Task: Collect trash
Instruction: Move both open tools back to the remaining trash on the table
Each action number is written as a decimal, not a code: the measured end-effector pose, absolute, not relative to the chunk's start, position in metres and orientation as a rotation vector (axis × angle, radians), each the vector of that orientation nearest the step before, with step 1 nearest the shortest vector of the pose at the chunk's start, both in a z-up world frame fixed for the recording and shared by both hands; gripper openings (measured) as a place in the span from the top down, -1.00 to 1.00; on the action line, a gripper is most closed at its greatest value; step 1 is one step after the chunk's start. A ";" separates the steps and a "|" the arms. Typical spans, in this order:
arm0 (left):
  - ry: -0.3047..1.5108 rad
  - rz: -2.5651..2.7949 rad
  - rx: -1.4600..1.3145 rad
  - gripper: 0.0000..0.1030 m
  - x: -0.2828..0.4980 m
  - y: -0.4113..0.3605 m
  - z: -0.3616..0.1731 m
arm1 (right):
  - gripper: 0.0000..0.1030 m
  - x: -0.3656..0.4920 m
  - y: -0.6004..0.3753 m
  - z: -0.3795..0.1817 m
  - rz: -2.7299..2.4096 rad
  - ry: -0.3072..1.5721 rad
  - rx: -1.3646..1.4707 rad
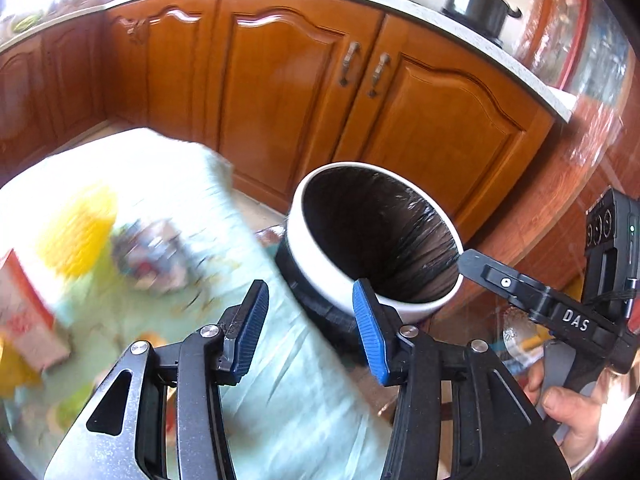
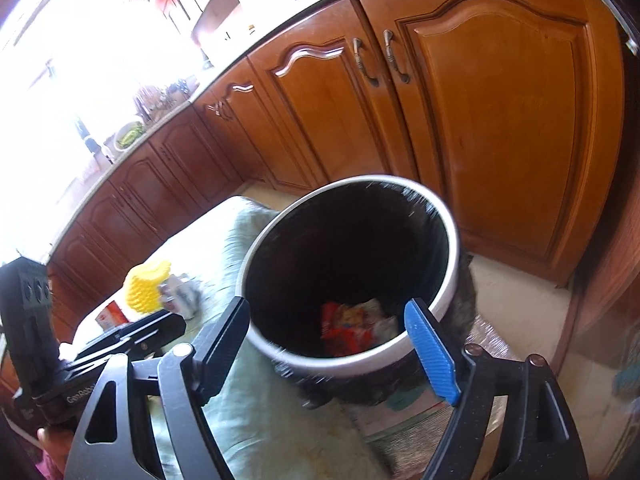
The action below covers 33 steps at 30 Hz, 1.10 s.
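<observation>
A white-rimmed bin (image 1: 332, 276) with a black liner stands on the floor beside a table draped in a pale green cloth (image 1: 288, 380). In the right wrist view the bin (image 2: 444, 292) holds a red and yellow wrapper (image 2: 352, 326). My right gripper (image 2: 344, 344) is open and empty, just above the bin's near rim; it also shows in the left wrist view (image 1: 492, 276). My left gripper (image 1: 310, 324) is open and empty above the table edge. On the table lie a blurred crumpled wrapper (image 1: 156, 252), a yellow object (image 1: 84, 232) and a red-and-white carton (image 1: 24, 304).
Wooden cabinet doors (image 1: 280, 80) run behind the bin under a pale counter (image 1: 400, 4) with a black pot (image 1: 476, 0). A rug (image 2: 408, 420) lies under the bin. The table cloth (image 2: 224, 256) reaches the bin's left side.
</observation>
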<state>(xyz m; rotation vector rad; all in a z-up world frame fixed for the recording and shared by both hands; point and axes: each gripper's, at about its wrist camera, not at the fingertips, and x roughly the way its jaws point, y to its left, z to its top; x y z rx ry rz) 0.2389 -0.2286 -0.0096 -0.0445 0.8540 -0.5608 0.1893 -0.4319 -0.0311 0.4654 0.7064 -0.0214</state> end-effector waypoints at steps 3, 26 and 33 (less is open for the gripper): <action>0.851 -0.531 -0.064 0.15 0.226 -0.208 -0.012 | -0.60 0.181 -0.418 -0.035 0.003 0.698 0.508; 0.809 -0.292 -0.166 0.15 0.185 -0.050 -0.015 | -0.60 0.167 -0.298 -0.049 0.219 0.775 0.477; 0.805 -0.264 -0.158 0.15 0.193 -0.026 -0.014 | -0.60 0.184 -0.270 -0.053 0.278 0.803 0.409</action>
